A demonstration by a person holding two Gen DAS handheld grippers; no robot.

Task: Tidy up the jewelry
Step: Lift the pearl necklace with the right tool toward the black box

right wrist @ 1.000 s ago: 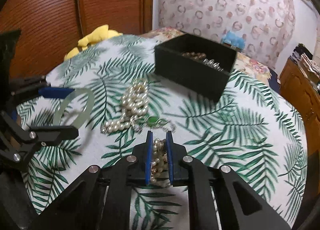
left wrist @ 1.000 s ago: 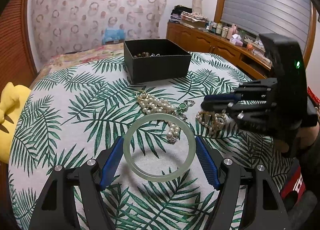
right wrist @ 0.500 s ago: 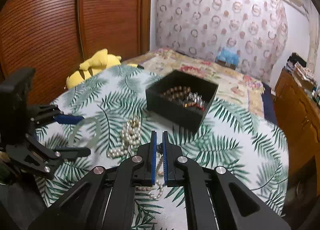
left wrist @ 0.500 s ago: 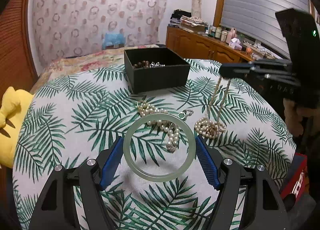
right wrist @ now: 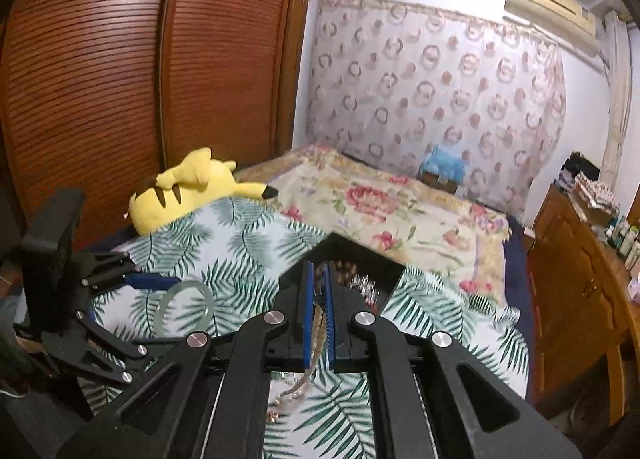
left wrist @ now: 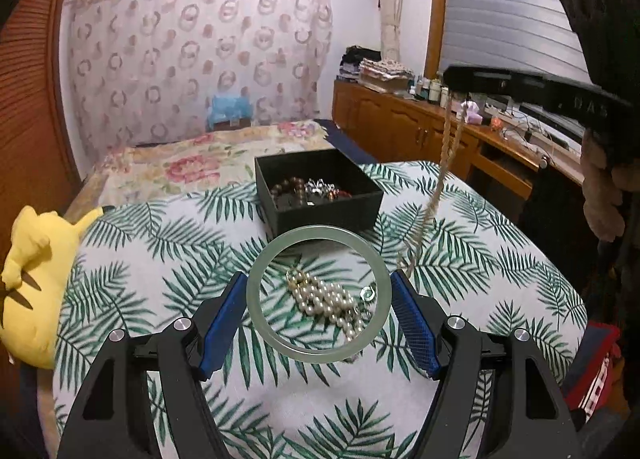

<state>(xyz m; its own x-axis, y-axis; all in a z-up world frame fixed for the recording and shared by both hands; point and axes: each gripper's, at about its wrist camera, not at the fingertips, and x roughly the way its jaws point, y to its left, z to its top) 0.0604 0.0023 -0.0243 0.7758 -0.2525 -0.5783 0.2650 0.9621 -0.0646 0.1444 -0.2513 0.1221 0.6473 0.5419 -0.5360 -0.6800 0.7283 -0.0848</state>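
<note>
- Yellow plush toy (left wrist: 34,279): far to the left of the left tongs, at the edge of the leaf-print cloth (left wrist: 160,259).
- Left tongs (left wrist: 318,293): clenched on a pale green bangle (left wrist: 318,353); blue pads (left wrist: 222,323) press its left and right sides. The bangle is lifted off the cloth, ring face toward the camera.
- Pearl strands (left wrist: 326,301): heaped on the cloth, seen through the bangle's opening, ahead of and below the left tongs. A small silver clasp lies at the heap's right edge.
- Black box (left wrist: 320,211): open, beyond the bangle, ahead of the left tongs; brown beads and silver pieces inside.
- Bead necklace (left wrist: 434,195): hangs as a double strand from the right tongs; lower end near the cloth, just right of the left tongs' right pad. Contact with the cloth: cannot tell, blurred.
- Right tongs (right wrist: 318,313): nearly closed, gripping the bead necklace between the blue pads, raised high above the cloth; the black box lies ahead of and below the tips.
</note>
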